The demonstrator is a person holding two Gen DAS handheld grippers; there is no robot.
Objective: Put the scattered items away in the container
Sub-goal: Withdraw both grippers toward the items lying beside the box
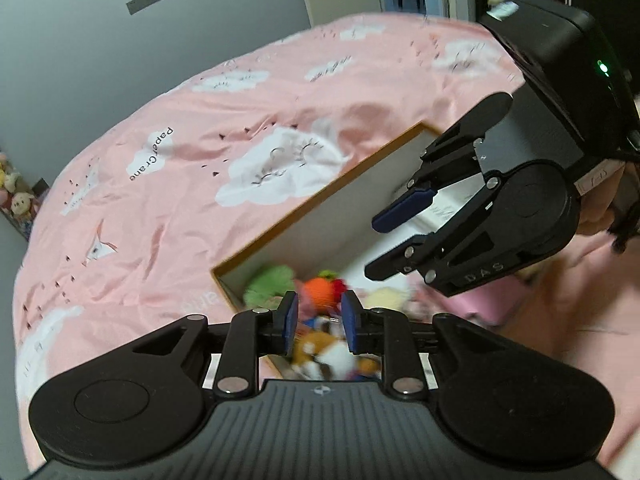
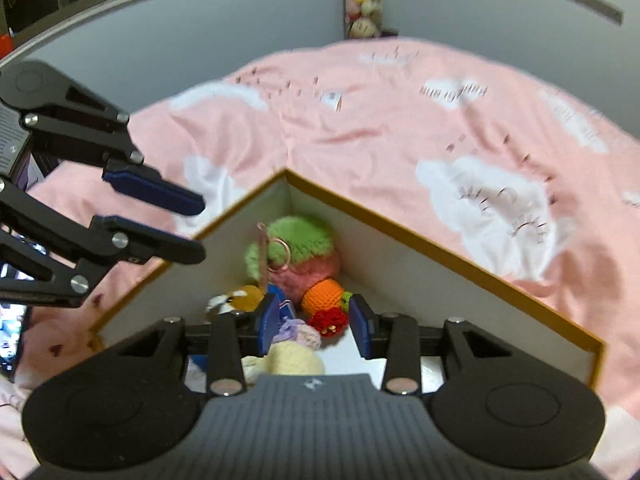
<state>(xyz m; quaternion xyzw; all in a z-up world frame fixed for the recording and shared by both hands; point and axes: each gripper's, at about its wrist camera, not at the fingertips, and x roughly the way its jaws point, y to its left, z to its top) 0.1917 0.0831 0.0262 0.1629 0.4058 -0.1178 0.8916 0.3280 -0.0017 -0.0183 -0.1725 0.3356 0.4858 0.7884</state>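
Above the tan-rimmed white cardboard box [image 2: 440, 236] on the pink cloud-print bed [image 1: 200, 128], I hold left tongs [image 1: 319, 322] and right tongs [image 2: 316, 326] apart, empty; crocheted toys [image 2: 296, 256] inside. Next, I'd judge: scan the bed for strays.

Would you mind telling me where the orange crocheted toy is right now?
In the right wrist view the orange crocheted toy lies inside the box, toward its far corner, just below the green-and-pink plush and above the red flower.
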